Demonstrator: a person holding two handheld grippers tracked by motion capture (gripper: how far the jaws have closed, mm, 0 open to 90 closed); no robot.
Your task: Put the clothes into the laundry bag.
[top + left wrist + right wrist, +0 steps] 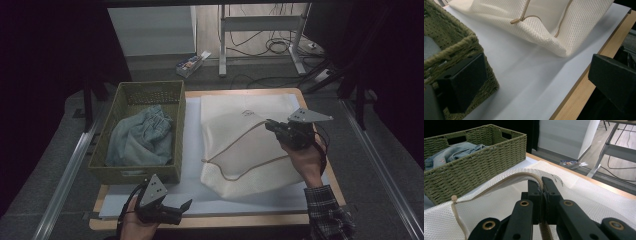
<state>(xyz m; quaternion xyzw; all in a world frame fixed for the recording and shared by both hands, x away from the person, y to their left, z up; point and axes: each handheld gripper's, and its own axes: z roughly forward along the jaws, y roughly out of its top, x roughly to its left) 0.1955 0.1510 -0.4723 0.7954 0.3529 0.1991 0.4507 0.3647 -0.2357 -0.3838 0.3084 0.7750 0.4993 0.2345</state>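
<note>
White mesh bag's (240,145) zipper edge sits pinched in the right hand-held gripper (270,125).

Basket (172,95): green woven, on the table's left side.
Denim garment (140,140): crumpled inside the basket, possibly jeans.
White sheet (192,150): covers the wooden table (320,165).
Small box (190,64): on the floor beyond.
</note>
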